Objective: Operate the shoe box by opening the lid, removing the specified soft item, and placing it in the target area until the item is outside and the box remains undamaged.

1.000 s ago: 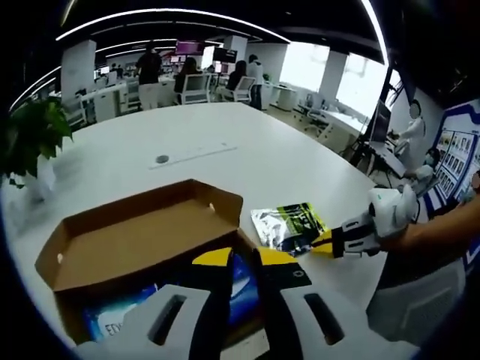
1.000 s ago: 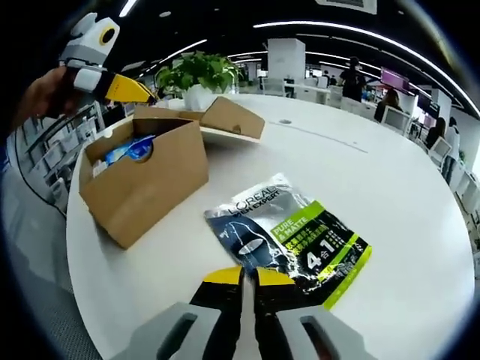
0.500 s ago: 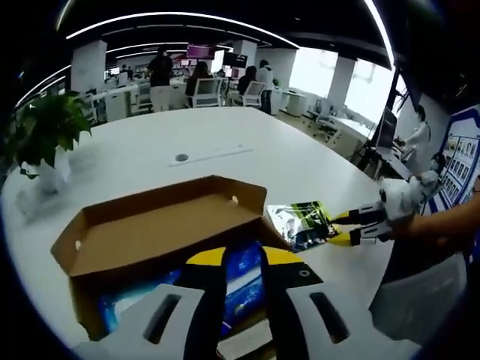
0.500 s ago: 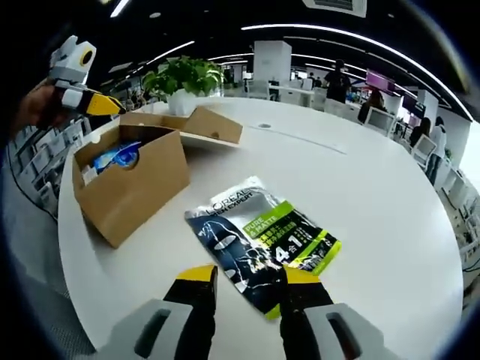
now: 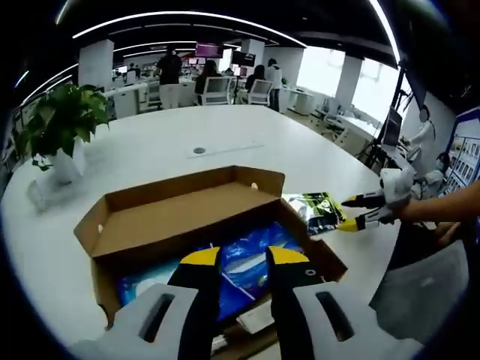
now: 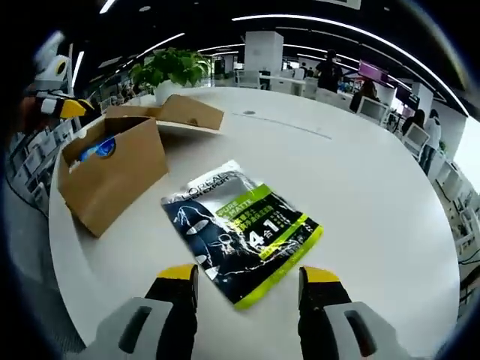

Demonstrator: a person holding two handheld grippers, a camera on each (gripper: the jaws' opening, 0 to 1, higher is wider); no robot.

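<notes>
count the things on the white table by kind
cardboard shoe box, lid open: 1
foil sachet pack lying flat: 1
blue soft pack inside the box: 1
potted plant: 1
total: 4

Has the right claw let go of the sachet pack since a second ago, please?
Yes. The right claw has opened and drawn back from the sachet pack, which lies flat on the white table beside the shoe box.

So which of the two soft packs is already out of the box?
The silver-and-green pack, lying flat on the white table; the blue pack sits inside the open cardboard box.
</notes>
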